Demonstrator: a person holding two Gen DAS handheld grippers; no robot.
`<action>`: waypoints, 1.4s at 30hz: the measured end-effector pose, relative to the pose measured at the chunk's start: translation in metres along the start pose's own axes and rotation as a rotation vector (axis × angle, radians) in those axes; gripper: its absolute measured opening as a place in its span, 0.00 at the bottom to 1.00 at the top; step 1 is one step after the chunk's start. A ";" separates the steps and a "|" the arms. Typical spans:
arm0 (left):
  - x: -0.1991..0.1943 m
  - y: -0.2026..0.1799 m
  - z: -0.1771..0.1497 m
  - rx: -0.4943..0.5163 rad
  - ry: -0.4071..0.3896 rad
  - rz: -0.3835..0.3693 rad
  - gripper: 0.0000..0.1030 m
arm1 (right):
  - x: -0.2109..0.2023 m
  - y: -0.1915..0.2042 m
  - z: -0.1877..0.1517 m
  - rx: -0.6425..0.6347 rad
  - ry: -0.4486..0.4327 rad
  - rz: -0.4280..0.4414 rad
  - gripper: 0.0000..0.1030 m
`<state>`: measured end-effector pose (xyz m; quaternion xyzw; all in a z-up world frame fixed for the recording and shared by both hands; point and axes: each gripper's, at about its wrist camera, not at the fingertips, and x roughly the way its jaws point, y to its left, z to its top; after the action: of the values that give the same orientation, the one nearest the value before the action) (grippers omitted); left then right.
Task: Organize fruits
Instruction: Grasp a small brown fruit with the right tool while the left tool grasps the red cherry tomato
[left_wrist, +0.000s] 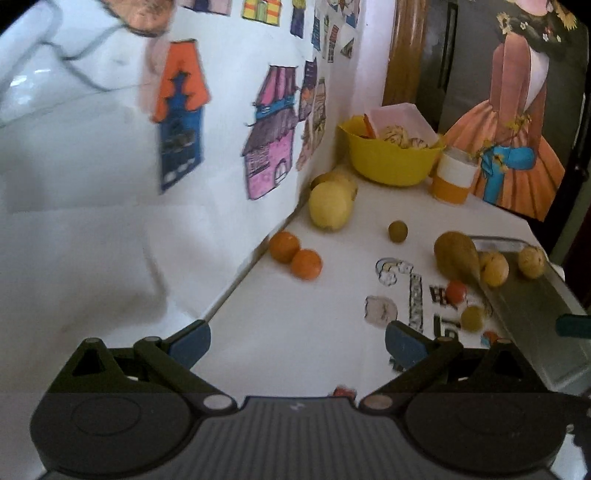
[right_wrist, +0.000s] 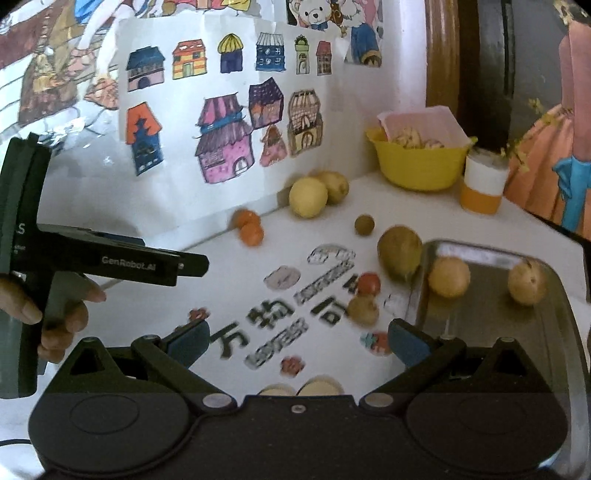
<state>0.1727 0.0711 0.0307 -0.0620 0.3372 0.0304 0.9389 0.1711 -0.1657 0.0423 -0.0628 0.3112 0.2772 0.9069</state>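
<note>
Holding: left gripper (left_wrist: 297, 341) and right gripper (right_wrist: 297, 341), jaws of both spread, empty, above the surface (right_wrist: 325, 221).
Tray: metal tray (right_wrist: 491, 328) collects fruit; two yellow fruits (right_wrist: 448, 277) already inside.
Pear: pear (right_wrist: 399, 256) touches tray's near-left rim, long axis leaning toward it, I judge.
Oranges: two oranges (right_wrist: 251, 229) well left of tray, by the wall.
</note>
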 end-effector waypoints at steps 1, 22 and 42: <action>0.005 -0.003 0.003 0.001 0.000 -0.015 1.00 | 0.005 -0.003 0.001 -0.006 0.000 -0.002 0.97; 0.095 -0.083 0.028 0.082 0.107 -0.310 0.93 | 0.068 -0.042 0.003 -0.036 0.069 -0.019 0.52; 0.110 -0.114 0.029 0.178 0.167 -0.378 0.24 | 0.076 -0.051 -0.001 -0.013 0.088 0.010 0.28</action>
<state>0.2868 -0.0364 -0.0058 -0.0434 0.3974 -0.1813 0.8985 0.2477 -0.1739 -0.0073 -0.0794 0.3495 0.2809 0.8903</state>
